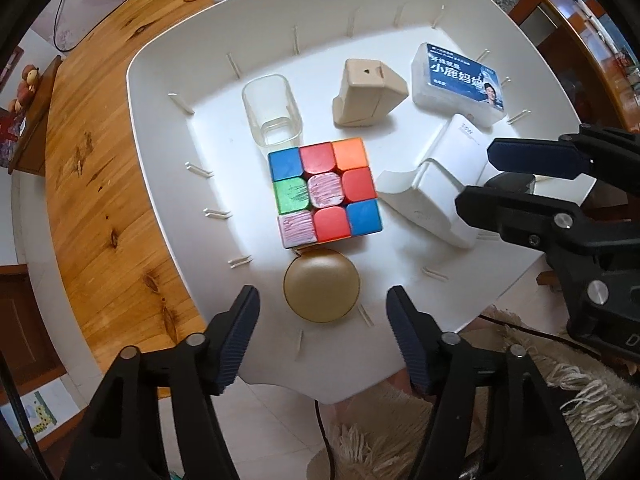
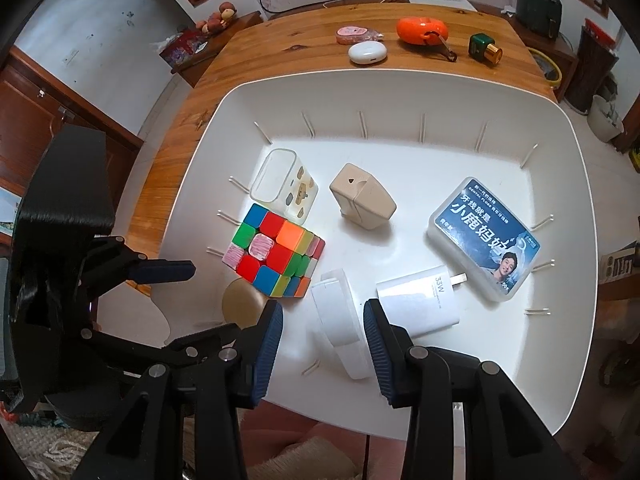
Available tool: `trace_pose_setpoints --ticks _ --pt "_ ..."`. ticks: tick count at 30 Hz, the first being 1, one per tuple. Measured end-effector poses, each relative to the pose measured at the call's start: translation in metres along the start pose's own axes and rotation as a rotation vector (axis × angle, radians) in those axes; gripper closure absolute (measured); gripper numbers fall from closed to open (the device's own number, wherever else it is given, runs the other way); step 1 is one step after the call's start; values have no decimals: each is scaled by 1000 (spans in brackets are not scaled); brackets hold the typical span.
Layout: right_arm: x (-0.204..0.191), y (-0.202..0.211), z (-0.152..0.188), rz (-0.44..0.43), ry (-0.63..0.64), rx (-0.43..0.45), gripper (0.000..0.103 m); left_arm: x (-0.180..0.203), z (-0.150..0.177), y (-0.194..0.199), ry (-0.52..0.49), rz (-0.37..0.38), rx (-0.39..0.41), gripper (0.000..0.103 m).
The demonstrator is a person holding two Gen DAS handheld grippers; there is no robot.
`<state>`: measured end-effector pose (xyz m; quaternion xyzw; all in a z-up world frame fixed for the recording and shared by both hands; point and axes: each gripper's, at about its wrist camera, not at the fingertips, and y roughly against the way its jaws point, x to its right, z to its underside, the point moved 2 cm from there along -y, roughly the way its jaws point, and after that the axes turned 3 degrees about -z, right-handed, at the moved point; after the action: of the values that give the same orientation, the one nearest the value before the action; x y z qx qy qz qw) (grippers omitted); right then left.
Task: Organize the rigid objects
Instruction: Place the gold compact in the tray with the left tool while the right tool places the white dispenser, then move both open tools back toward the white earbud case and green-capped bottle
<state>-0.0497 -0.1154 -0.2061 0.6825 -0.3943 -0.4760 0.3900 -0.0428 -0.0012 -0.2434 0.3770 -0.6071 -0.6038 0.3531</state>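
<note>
A white tray (image 1: 160,128) (image 2: 560,340) holds a colour cube (image 1: 326,192) (image 2: 276,258), a gold round disc (image 1: 320,286) (image 2: 242,306), a clear plastic case (image 1: 272,110) (image 2: 284,186), a beige plug (image 1: 366,92) (image 2: 362,196), a floss box (image 1: 460,82) (image 2: 484,238), a white charger (image 1: 460,148) (image 2: 420,300) and a white folded piece (image 1: 428,204) (image 2: 340,324). My left gripper (image 1: 322,340) is open, its fingers either side of the disc. My right gripper (image 2: 322,348) (image 1: 480,176) is open above the white folded piece.
The tray lies on a wooden table (image 2: 280,52) (image 1: 92,184). Beyond it lie a white earbud case (image 2: 367,53), a pink item (image 2: 354,34), an orange tape measure (image 2: 422,30) and a green bottle (image 2: 485,50). A fringed rug (image 1: 520,392) is below the near edge.
</note>
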Motion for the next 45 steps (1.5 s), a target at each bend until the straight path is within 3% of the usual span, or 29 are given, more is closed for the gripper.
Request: trace_pose_setpoints --ticks 3,17,27,35,40,45 --pt "1 3 -1 4 1 5 60 2 -4 4 -6 -29 14 21" --pt "10 19 -12 26 -22 41 60 -19 -21 34 60 -40 76 21" --pt "24 45 -39 37 -34 108 60 -52 -59 79 144 -58 177 21" --pt "50 86 -89 95 -4 185 60 -66 -110 113 170 -113 249 21" --pt "71 115 -131 153 36 242 54 -72 -148 134 181 -146 298 21" --pt "95 141 -178 163 59 299 53 -80 -189 149 210 -169 334 21"
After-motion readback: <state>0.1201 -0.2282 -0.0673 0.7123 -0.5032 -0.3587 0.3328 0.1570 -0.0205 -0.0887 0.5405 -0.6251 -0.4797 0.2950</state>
